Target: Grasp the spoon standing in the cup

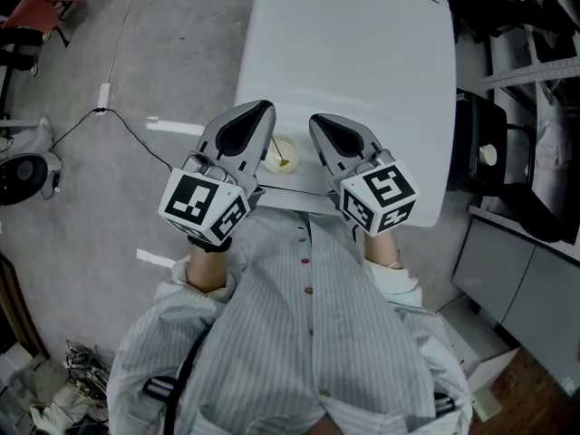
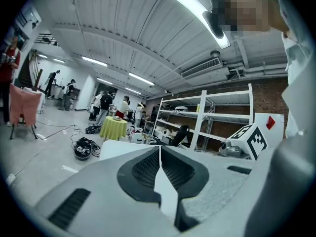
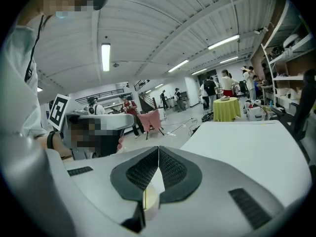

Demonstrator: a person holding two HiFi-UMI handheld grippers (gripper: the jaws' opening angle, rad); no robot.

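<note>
White surface (image 1: 362,62) holds cup (image 1: 275,152) and spoon (image 1: 284,161) at its near edge. Left claw (image 1: 265,109) and right claw (image 1: 315,121), both pressed together and empty, flank it, seemingly poised before reaching.

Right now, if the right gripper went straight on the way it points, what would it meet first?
Probably the white table. The right gripper, jaws shut, points low across its top; the cup sits under the jaws, below that line. Depth is unclear, so it might pass over the table's edge.
</note>
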